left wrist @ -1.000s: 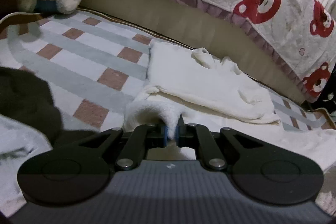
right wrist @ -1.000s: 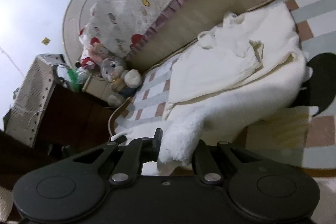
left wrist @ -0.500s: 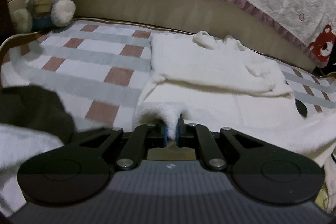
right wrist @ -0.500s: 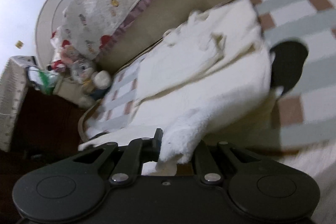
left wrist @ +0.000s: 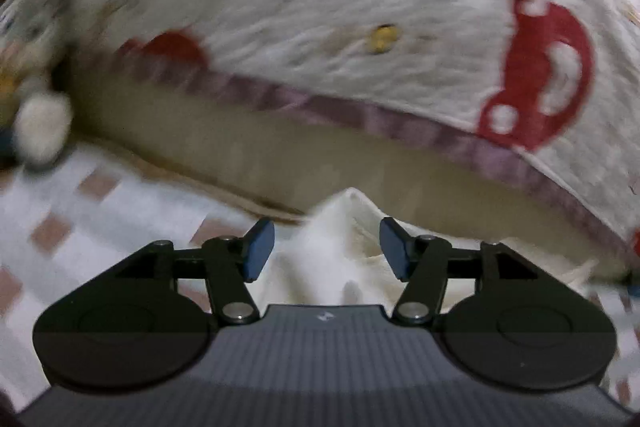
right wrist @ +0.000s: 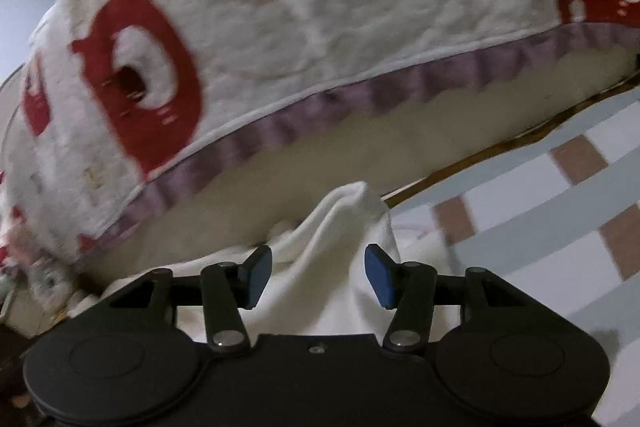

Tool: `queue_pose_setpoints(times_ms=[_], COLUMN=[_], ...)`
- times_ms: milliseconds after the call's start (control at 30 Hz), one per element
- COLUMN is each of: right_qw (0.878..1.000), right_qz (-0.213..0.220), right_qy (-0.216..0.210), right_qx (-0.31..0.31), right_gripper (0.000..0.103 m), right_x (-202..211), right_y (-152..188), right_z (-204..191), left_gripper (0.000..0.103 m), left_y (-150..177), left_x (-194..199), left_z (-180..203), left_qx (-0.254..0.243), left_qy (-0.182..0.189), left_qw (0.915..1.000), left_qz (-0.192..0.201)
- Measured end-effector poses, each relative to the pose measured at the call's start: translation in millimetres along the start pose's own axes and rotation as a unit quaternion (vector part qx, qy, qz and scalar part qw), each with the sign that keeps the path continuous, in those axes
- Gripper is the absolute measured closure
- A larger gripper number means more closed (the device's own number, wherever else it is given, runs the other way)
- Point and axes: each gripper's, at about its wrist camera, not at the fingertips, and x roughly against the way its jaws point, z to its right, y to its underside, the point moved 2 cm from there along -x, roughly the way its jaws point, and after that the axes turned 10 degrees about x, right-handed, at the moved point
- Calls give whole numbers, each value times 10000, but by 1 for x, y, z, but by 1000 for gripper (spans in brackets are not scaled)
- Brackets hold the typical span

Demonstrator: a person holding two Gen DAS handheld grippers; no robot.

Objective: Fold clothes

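As both grippers' fingers spread, left (left wrist: 327,249) and right (right wrist: 318,275), I'd re-pinch the soft, limp white fleece garment (right wrist: 344,227) at the peak between them.

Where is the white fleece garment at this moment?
In both wrist views the white fleece garment lies bunched between the opening jaws of the left gripper and right gripper, below the red-bear quilt on the checked bedsheet.

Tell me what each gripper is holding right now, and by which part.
Nothing is held. The left gripper and right gripper have jaws opening; a fold of the white fleece garment stands between each pair of pads, unpinched.
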Motion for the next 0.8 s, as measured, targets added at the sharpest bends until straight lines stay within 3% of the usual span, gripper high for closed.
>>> queue_pose_setpoints(times_ms=[67,133,200,267,300,333,433,567,700,800], right_qw=[10000,9999,9976,9956,9966,9975,9986,9947,9939,9940], right_qz=[66,105,-411,-613,-603,-583,-523,-659,-811,-910], right_qy=[-37,-43,426,563,452,325,34,452,343,265], right_qx=[-14,104,363,440,348,251,106,653,663,554], right_gripper=[46,47,46,46,46,46,46,46,46,45], right_x=[0,3,-5,-7,-4,-2,5,3,-4,-13], right_y=[29,67,87,95,94,92,99,118,124,130], right_z=[20,41,56,61,59,57,45,31,34,41], left_gripper=[45,46,47,47,49,50,47,47,45,31], left_y=[29,71,113,145,149,145,127,126,129,122], left_x=[-2,1,6,17,10,6,14,8,0,-17], left_z=[-21,-40,-59,-86,-93,-96,-86,-74,-63,-71], left_qx=[202,55,-119,313,601,627,452,62,-425,-394], left_qy=[13,-296,-614,-838,-1045,-967,-739,-600,-560,-481], left_qw=[9997,9991,9973,9952,9896,9882,9958,9978,9970,9975], left_qz=[-160,-292,-374,-396,-782,-1005,-296,-288,-314,-326])
